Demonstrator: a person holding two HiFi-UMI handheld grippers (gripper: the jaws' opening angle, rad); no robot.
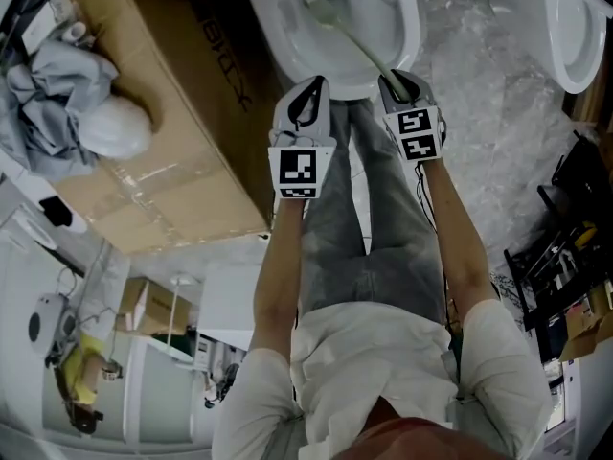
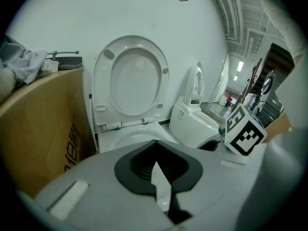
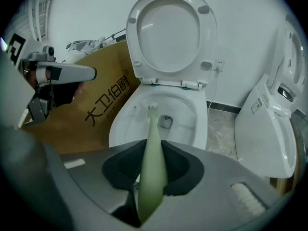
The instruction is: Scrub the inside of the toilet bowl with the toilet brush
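The white toilet bowl [image 1: 383, 8] stands at the top of the head view, seat and lid [image 3: 171, 30] raised against the wall. My right gripper [image 1: 400, 82] is shut on the pale green handle of the toilet brush [image 3: 153, 148]. The handle reaches down into the bowl [image 3: 185, 121], and its small white bristle head [image 3: 152, 108] sits by the inner wall, left of the drain hole. Whether the bristles touch the porcelain I cannot tell. Beside the right one, my left gripper [image 1: 308, 92] hovers at the bowl's front rim, shut and empty [image 2: 156, 170].
A large cardboard box [image 1: 144, 142] with crumpled cloth [image 1: 57, 94] on top stands close against the toilet's left side. A second white toilet [image 3: 269, 129] stands to the right. The person's legs are directly before the bowl, and dark racks [image 1: 565, 257] stand at the right.
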